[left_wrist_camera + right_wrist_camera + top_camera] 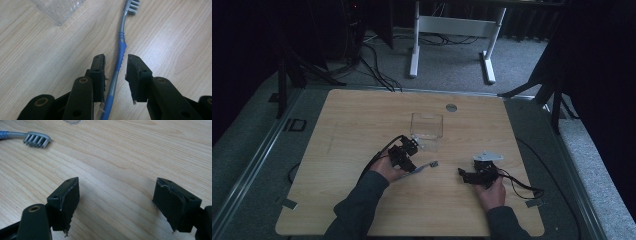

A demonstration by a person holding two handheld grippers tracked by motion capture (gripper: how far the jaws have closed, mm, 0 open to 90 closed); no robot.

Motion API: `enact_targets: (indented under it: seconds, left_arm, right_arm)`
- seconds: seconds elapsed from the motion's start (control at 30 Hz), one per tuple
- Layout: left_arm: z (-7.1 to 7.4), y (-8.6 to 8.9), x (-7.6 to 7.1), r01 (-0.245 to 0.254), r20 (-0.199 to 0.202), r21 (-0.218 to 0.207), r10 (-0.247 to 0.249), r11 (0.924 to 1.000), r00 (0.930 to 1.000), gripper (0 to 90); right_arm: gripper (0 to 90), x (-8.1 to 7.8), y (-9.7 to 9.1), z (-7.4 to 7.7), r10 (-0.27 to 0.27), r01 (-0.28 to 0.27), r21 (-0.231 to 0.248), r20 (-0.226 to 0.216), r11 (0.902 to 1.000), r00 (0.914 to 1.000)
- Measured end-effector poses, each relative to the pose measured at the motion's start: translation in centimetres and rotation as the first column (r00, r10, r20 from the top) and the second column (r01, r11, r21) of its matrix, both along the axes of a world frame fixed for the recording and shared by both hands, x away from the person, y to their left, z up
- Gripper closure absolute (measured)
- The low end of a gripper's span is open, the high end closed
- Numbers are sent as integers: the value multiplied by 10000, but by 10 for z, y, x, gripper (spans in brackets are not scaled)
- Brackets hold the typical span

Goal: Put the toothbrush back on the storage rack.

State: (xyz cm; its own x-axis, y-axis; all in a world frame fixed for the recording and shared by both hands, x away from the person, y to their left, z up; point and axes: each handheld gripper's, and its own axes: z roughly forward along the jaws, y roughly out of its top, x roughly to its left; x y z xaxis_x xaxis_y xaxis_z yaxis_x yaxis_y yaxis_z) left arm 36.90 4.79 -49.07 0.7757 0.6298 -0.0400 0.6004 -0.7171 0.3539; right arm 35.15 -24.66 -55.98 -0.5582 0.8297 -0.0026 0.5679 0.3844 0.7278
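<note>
A blue and grey toothbrush (pixel 121 47) lies flat on the wooden table (pixel 362 115), its bristle head pointing away from my left gripper (pixel 115 58). The jaws stand on either side of the handle with a small gap at each pad, so the gripper is open. In the high view the toothbrush (pixel 424 166) sticks out to the right of the left gripper (pixel 408 161). My right gripper (pixel 116 182) is wide open over bare wood with nothing between its jaws. It rests at the front right of the table (pixel 464 175), with the toothbrush head (pixel 37 139) some way off.
A clear plastic container (pixel 427 127) stands just behind the left gripper, and its corner (pixel 58 10) is close to the brush. A small round grey insert (pixel 451 107) sits near the table's far edge. Cables trail from both grippers.
</note>
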Motion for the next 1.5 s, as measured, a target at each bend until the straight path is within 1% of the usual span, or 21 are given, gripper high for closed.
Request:
enact_targets:
  seconds: [0.2, 0.4, 0.6, 0.83, 0.93, 1.07, 1.17, 1.2, 1.3, 1.33, 1.5]
  left_arm:
    - [-3, -3, 1, 147, -133, 142, -145, 9998, 9998, 685]
    - [-5, -4, 2, 246, -180, 242, -241, 9994, 9995, 685]
    - [-7, -6, 2, 369, -162, 296, -365, 9989, 9992, 682]
    - [-9, -9, 2, 655, -43, 484, -654, 9967, 9978, 679]
    - [-8, -10, 2, 696, -16, 472, -696, 9965, 9976, 679]
    - [-9, -12, 3, 836, 11, 654, -839, 9944, 9965, 680]
    - [-9, -13, 3, 903, 6, 697, -906, 9935, 9959, 684]
    - [-10, -14, 4, 988, -52, 783, -987, 9920, 9951, 685]
    - [-11, -15, 3, 982, -64, 840, -980, 9916, 9952, 688]
    - [-12, -16, 4, 1055, -93, 932, -1051, 9900, 9944, 692]
    - [-13, -18, 5, 1138, -135, 1039, -1130, 9881, 9935, 705]
  right_arm:
    - [210, 0, 0, 0, 6, -6, -9, 5, 10000, 10000]
    - [210, 0, 0, 0, 5, -5, -7, 6, 10000, 10000]
    - [210, 0, 0, 0, 5, -5, -7, 6, 10000, 10000]
    - [210, 0, 0, 0, 4, -4, -5, 5, 10000, 10000]
    - [210, 0, 0, 0, 5, -5, -6, 6, 10000, 10000]
    - [210, 0, 0, 0, 2, -2, -8, 4, 10000, 10000]
    - [210, 0, 0, 0, 3, -3, -7, 6, 10000, 10000]
    - [210, 0, 0, 0, 4, -4, -4, 4, 10000, 10000]
    - [210, 0, 0, 0, 4, -4, -7, 6, 10000, 10000]
    - [210, 0, 0, 0, 4, -4, -9, 5, 10000, 10000]
    - [210, 0, 0, 0, 4, -4, -9, 7, 10000, 10000]
